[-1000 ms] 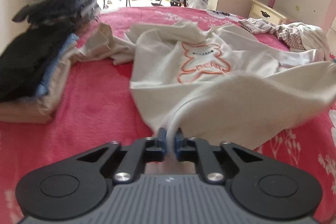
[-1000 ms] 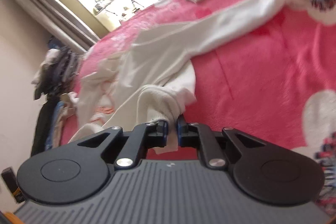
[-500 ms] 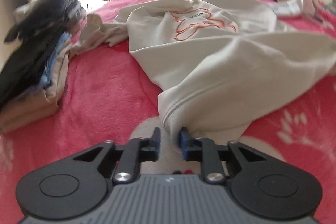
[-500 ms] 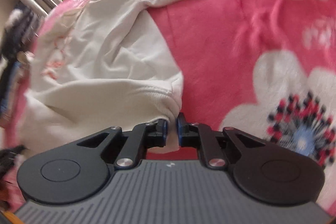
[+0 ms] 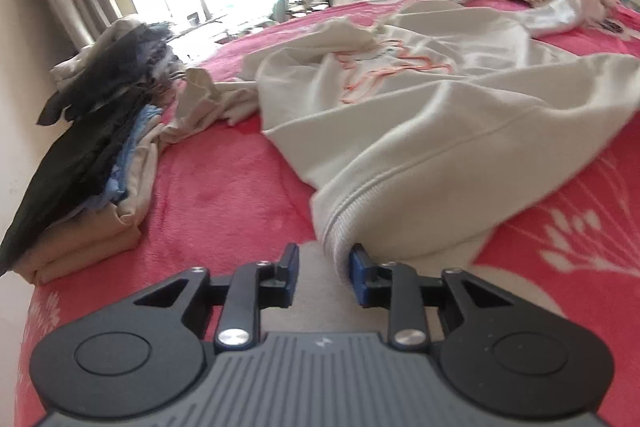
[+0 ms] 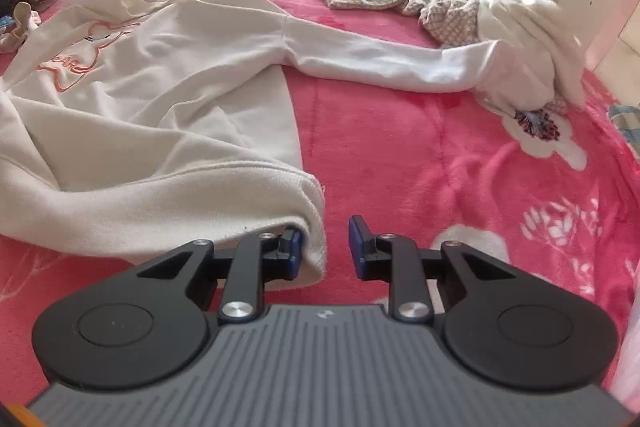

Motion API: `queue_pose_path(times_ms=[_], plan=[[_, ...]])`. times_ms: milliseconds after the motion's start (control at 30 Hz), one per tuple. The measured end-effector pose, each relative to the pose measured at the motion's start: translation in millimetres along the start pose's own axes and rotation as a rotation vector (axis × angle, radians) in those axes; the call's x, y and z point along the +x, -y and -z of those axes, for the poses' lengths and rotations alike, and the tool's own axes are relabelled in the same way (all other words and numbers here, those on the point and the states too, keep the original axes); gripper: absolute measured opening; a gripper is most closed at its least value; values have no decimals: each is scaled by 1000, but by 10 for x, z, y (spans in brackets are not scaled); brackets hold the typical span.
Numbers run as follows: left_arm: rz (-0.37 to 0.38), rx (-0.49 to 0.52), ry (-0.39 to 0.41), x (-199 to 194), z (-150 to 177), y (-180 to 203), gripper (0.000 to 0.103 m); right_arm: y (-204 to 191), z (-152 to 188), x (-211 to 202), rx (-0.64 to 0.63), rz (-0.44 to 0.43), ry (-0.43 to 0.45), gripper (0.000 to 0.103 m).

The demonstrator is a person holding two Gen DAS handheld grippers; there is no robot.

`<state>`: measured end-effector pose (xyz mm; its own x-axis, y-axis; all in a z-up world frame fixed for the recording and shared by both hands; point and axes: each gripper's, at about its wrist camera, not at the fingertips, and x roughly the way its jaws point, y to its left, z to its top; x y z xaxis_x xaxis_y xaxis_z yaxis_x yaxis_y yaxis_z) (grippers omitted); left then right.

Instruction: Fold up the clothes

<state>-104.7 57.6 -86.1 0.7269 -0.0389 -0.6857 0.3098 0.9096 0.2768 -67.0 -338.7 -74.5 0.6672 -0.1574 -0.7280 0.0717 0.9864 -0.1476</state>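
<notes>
- Sweatshirt (image 5: 420, 131) lies spread on the bed (image 5: 224, 187), print side up, hem toward the near edge; body wrinkled, not flat.
- Left gripper (image 5: 324, 273) released, jaws apart; the ribbed hem corner sits between them, touching the right pad only, so nothing is pinched.
- Right gripper (image 6: 324, 247) also released; the other hem corner rests against its left finger.
- Both low at the hem corners: reads as hem just laid down to spread the body, or about to be picked up; can't tell which.
- One sleeve (image 6: 384, 63) stretched toward the far right, cuff at the loose pile (image 6: 516, 39).
- Folded stack (image 5: 92, 155) at the bed's left edge, clear of the working area.
</notes>
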Motion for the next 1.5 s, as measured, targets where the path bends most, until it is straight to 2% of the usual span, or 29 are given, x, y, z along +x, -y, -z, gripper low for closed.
queue_pose_path(times_ms=[67, 133, 200, 300, 400, 467, 500, 533, 600, 633, 700, 800, 900, 933, 1000, 1033, 1100, 1167, 1267, 1300, 1400, 1500], plan=[[32, 29, 10, -65, 14, 48, 56, -20, 17, 7, -10, -3, 0, 23], [40, 64, 5, -56, 29, 113, 57, -32, 32, 19, -10, -8, -4, 23], [19, 82, -16, 13, 41, 168, 57, -24, 43, 37, 2, -20, -9, 23], [20, 26, -33, 107, 10, 118, 53, -14, 52, 67, 10, -42, -7, 23], [35, -29, -53, 208, -28, 49, 41, 4, 58, 108, 19, -79, -5, 24], [45, -58, -77, 292, -54, 5, 23, 27, 80, 215, 32, -123, -32, 27], [43, -84, -84, 315, -82, -31, 19, 54, 96, 280, 54, -140, -49, 27], [37, -116, -88, 327, -119, -75, 11, 95, 102, 331, 89, -160, -61, 25], [-2, -161, -70, 339, -291, -200, 9, 170, -13, 356, 154, -172, -59, 10], [-15, -173, -54, 354, -442, -288, 8, 205, -82, 361, 185, -175, -55, 7], [-41, -192, -15, 384, -829, -498, 8, 264, -372, 382, 199, -165, -22, 4], [-83, -250, 99, 297, -1808, -1032, 8, 378, -1281, 370, 170, -129, 92, 3], [-50, -376, 254, -285, -2691, -1608, 7, 521, -2316, -53, 187, -111, 291, 3], [-32, -379, 273, -439, -2756, -1676, 7, 555, -2575, -287, 198, -116, 359, 3], [7, -342, 274, -686, -2650, -1683, 7, 612, -2950, -805, 204, -131, 482, 3], [27, -323, 275, -810, -2596, -1686, 7, 640, -3002, -1020, 192, -134, 519, 3], [66, -286, 276, -1057, -2490, -1692, 7, 701, -3021, -1392, 164, -137, 571, 2], [105, -248, 278, -1305, -2384, -1699, 7, 765, -2887, -1641, 144, -143, 574, 3], [163, -192, 279, -1676, -2224, -1708, 7, 818, -2450, -1823, 115, -158, 503, 3], [185, -176, 253, -1704, -2075, -1656, 6, 825, -2273, -1848, 107, -168, 465, 3], [255, -143, 109, -1579, -1445, -1458, 6, 783, -1674, -1848, 106, -206, 313, 3], [349, -143, -71, -1263, -785, -1331, 6, 572, -1040, -1628, 108, -236, 106, 2]])
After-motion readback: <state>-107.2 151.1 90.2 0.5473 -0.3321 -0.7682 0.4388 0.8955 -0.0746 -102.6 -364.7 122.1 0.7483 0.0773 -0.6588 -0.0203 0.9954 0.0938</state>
